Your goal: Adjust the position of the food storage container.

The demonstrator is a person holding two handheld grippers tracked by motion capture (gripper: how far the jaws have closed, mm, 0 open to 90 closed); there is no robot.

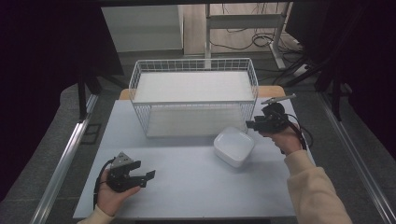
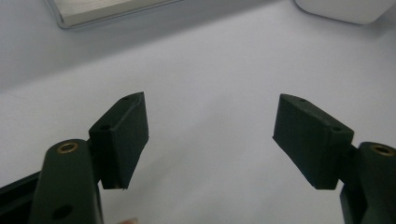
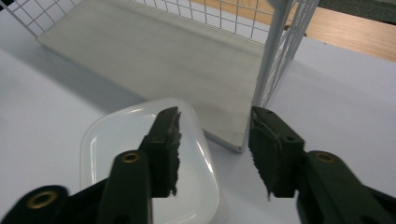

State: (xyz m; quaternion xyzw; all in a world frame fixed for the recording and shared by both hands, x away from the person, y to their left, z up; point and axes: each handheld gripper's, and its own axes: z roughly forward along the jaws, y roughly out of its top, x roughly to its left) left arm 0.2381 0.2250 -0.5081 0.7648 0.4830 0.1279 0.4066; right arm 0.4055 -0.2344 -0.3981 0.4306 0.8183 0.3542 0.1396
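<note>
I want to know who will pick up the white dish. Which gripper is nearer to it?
Right. The right gripper hovers just beside the white dish, near the wire rack's front corner, with nothing between its jaws. The left gripper sits far off over the table's near-left part, open.

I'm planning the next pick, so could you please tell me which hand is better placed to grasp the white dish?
Right. The right claw hovers open just beside the white dish, near the wire rack. The left claw sits farther away over bare table.
</note>
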